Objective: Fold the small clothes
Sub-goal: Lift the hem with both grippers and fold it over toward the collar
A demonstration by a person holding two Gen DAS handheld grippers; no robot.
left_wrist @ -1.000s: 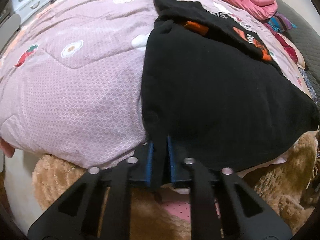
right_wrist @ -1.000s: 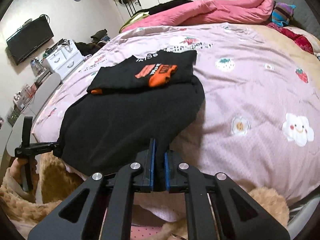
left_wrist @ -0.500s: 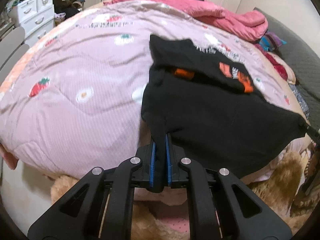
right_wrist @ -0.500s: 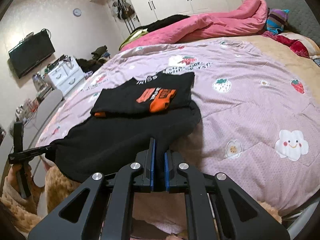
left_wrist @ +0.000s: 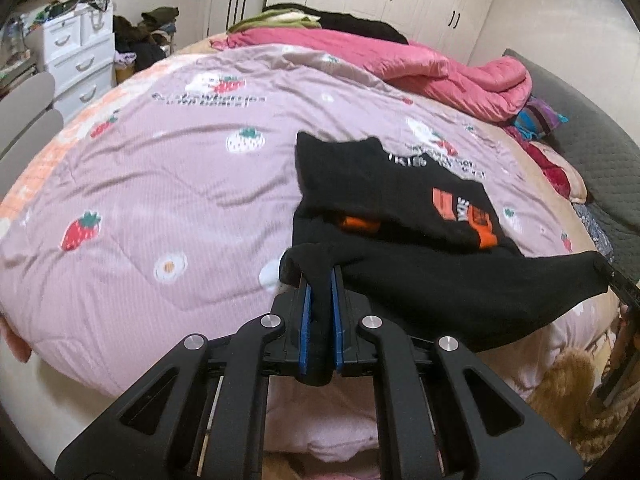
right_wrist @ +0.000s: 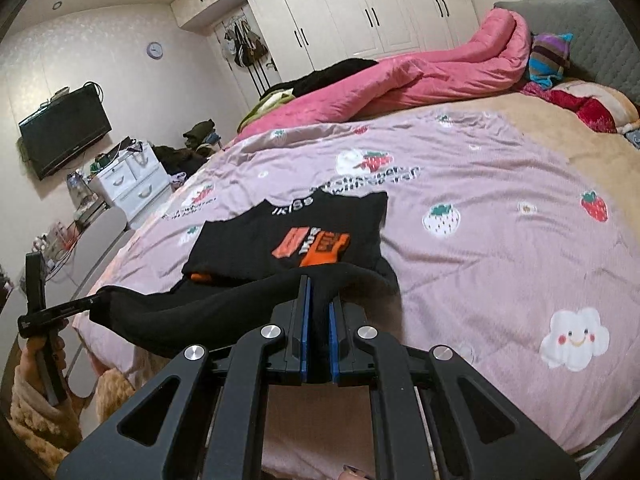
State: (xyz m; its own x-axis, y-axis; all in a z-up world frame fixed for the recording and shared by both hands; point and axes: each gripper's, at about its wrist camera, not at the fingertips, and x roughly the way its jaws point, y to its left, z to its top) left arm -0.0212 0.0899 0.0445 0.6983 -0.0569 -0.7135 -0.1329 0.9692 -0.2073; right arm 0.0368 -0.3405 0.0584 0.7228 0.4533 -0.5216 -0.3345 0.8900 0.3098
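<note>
Currently both grippers, left gripper (left_wrist: pixel 319 284) and right gripper (right_wrist: pixel 319 292), clamp the black garment's (left_wrist: pixel 440 292) near hem, stretched left-right; folded half lies straight ahead, mid-frame.

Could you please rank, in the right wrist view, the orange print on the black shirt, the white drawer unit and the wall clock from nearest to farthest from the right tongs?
1. Orange print: just ahead of the right tongs.
2. White drawer unit: left, beside the bed.
3. Wall clock: upper left, on the far wall.
</note>
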